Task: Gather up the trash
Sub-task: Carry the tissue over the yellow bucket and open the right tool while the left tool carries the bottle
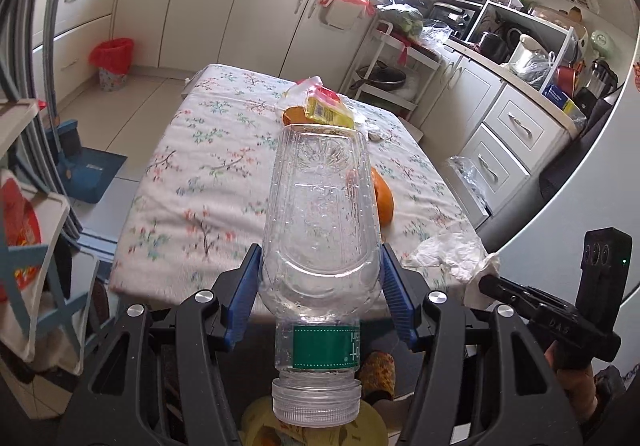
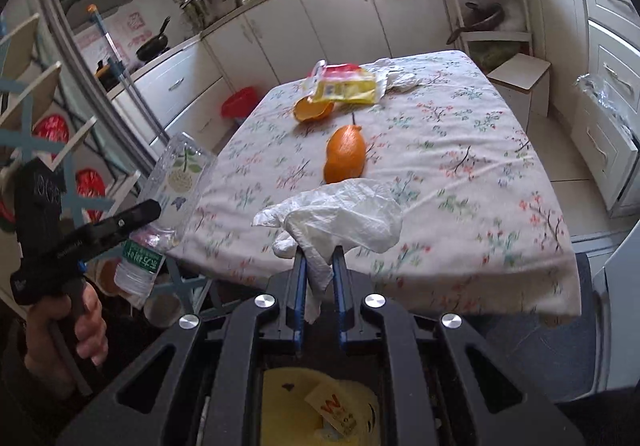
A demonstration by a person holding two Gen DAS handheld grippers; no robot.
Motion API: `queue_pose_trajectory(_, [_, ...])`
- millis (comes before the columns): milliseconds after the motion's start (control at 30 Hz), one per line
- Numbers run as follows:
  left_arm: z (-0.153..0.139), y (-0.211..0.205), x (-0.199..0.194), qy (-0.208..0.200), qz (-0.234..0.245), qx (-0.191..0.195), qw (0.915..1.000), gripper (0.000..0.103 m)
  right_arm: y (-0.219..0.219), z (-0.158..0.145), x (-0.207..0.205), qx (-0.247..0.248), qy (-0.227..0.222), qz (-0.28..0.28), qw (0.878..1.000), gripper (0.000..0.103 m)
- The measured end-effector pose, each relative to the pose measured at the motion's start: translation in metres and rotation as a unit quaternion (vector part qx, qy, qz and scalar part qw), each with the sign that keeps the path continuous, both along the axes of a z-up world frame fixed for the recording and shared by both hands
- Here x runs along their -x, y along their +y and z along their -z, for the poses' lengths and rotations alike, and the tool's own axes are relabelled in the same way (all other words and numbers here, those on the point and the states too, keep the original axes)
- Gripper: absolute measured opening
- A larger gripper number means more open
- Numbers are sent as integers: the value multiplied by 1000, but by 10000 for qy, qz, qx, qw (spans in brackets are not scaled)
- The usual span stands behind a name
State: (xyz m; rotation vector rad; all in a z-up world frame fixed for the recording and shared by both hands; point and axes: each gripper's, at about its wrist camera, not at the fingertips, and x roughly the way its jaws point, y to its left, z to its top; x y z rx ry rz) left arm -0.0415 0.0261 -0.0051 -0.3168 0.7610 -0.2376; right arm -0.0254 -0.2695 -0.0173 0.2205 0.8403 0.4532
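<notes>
My left gripper is shut on an empty clear plastic bottle with a green label, its cap end toward the camera; the same bottle shows at the left of the right wrist view. My right gripper is shut on a crumpled white plastic bag, also seen at the table's near edge. Both hang just off the near edge of the floral-cloth table. On the table lie orange peel, a second peel, a yellow wrapper and white tissue.
A red-lined waste bin stands on the floor by the far cabinets. White cabinets line the walls, a cart and a small stool stand beyond the table. Below the grippers lies a yellow container.
</notes>
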Motion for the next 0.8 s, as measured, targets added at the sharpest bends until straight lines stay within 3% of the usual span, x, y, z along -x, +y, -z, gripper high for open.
queue_pose_trajectory(467, [-2,-8,77,-64,-14,-183,9998,55,13,21,63,176,266,-416,9986,15])
queue_pose_trajectory(600, [-3,-12,89,-86,-7,-286,9996,55,28,31,76,353,477,-767,9953,16])
queue_pose_trajectory(800, [-4,-11,101,-68,-31,-362,9993,55,59,59,93,774,1109,-1408,9808,16])
